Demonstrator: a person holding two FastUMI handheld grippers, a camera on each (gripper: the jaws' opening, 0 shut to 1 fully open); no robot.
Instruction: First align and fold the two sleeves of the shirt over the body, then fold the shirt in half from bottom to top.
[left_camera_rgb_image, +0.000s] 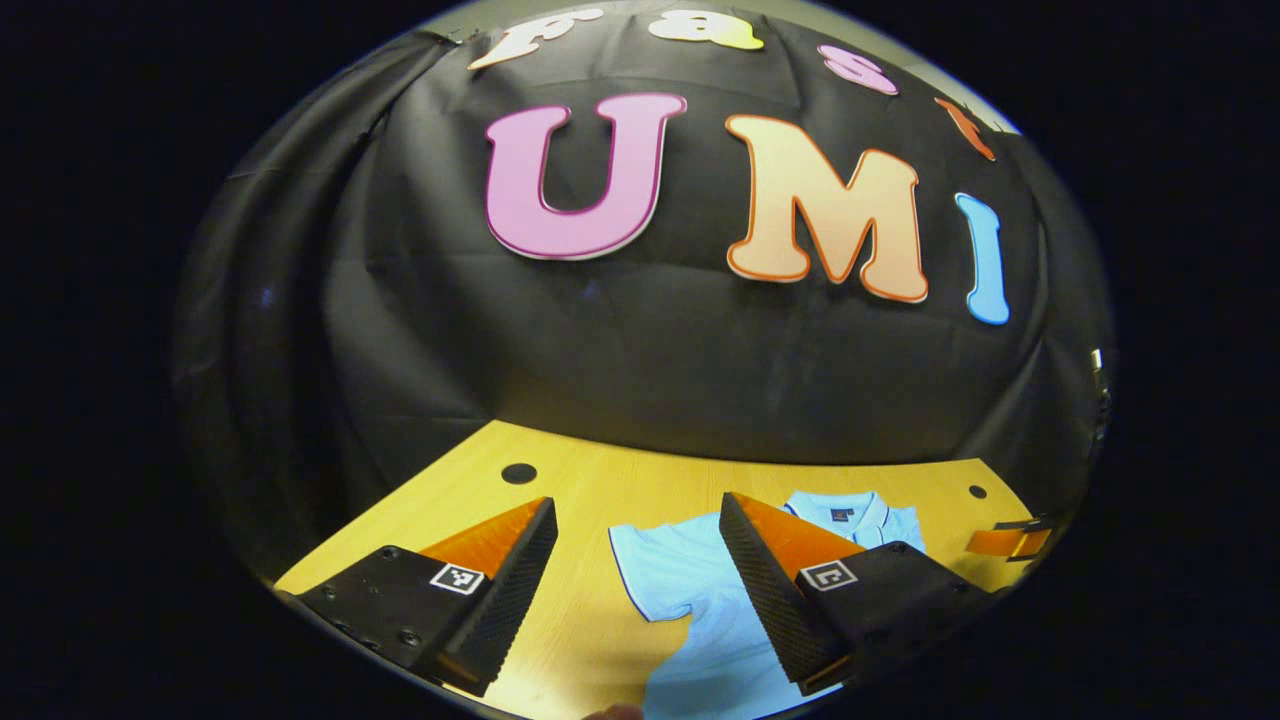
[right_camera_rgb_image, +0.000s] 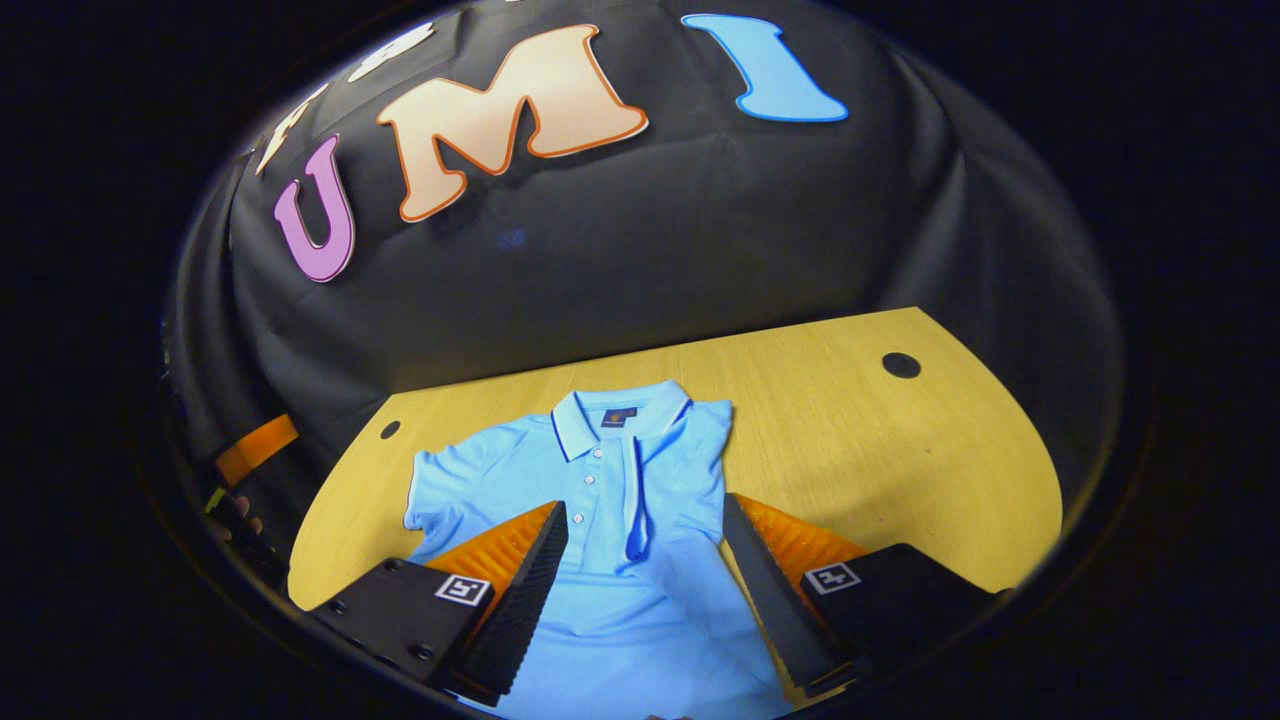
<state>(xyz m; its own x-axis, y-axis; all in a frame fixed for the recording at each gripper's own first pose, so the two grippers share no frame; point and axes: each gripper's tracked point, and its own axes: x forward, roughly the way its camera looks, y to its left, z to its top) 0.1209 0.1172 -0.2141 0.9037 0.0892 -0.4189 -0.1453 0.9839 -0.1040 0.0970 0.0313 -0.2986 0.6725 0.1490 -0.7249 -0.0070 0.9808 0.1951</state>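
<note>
Shirt lies flat on table, collar toward wall.

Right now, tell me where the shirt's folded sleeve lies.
In the right gripper view the folded sleeve lies across the shirt body, right of the button placket, just below the collar, between the open right gripper fingers.

shirt | light blue polo | flat on table | right sleeve folded over body, left spread
</note>
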